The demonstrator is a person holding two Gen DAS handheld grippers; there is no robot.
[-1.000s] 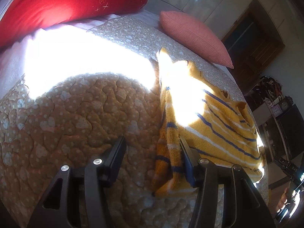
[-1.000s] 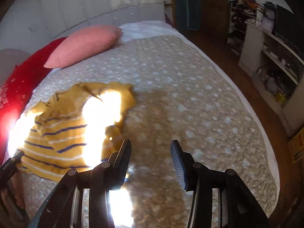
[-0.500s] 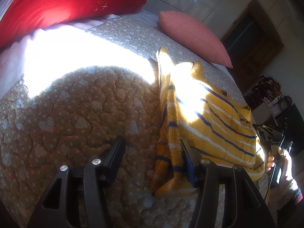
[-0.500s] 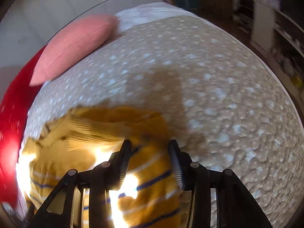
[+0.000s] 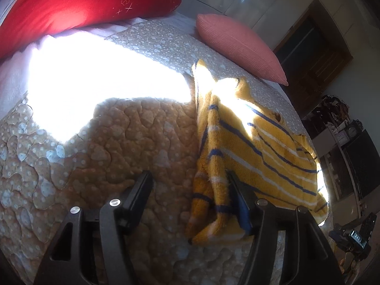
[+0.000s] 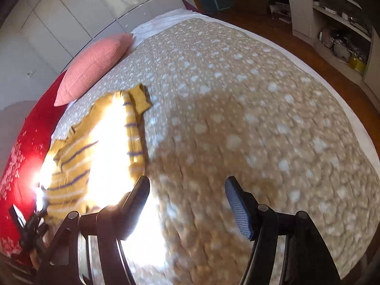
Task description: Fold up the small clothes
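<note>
Swinging off the yellow striped sweater (image 6: 99, 147), the right gripper (image 6: 187, 201) now hangs apart over bare quilt (image 6: 237, 118). Left gripper (image 5: 190, 192) jaws are opening, sweater edge between them. No readable writing. Only the right view shows shelves (image 6: 332, 23); the left shows the red pillow's (image 5: 83, 2) clover print.

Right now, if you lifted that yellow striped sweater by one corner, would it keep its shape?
Probably not. The sweater is soft knit, already rumpled and folded over itself, so it would likely droop. It looks light. Its fuzzy surface should resist sliding on the quilt.
</note>
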